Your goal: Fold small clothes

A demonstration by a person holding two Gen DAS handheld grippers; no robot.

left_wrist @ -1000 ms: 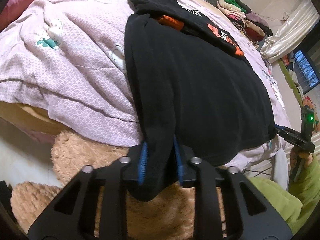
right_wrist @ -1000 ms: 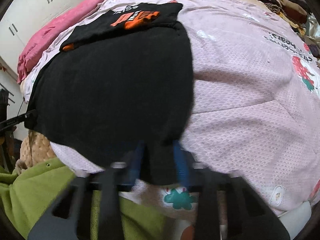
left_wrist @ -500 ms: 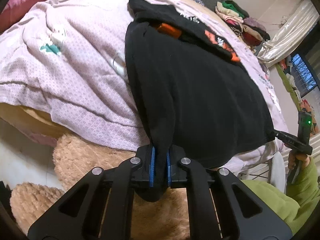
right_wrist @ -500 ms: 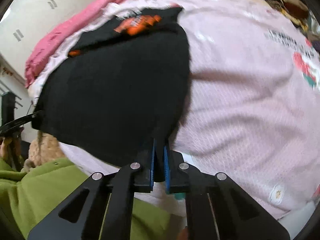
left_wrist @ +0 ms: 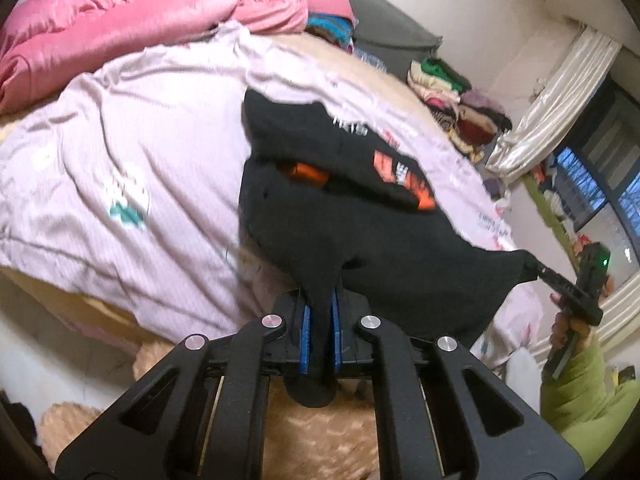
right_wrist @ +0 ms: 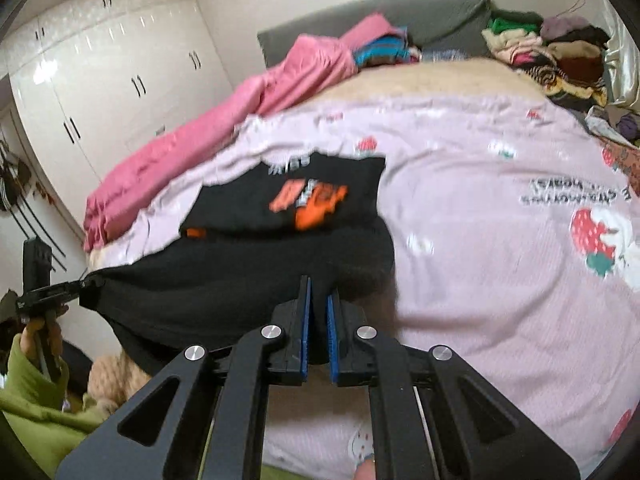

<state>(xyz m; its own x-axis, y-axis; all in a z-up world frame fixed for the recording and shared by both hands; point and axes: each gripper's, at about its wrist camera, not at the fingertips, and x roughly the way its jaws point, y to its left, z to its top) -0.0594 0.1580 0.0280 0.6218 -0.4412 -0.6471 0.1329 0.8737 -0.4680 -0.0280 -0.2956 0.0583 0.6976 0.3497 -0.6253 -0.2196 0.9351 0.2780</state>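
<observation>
On the lilac bedsheet (left_wrist: 132, 128), both grippers, left (left_wrist: 319, 316) and right (right_wrist: 317, 312), are clenched on the black shirt's (left_wrist: 360, 240) hem; mid-fold; next, carry it evenly toward the collar.

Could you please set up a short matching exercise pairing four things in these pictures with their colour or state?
Things:
1. shirt
2. quilt
3. wardrobe
4. bedsheet

Descriptions:
A. white, doors shut
B. bright pink, bunched along the far edge of the bed
C. black with an orange print, clamped in both the left gripper and the right gripper
D. pale lilac with strawberry pictures

Pairs: 1-C, 2-B, 3-A, 4-D
</observation>
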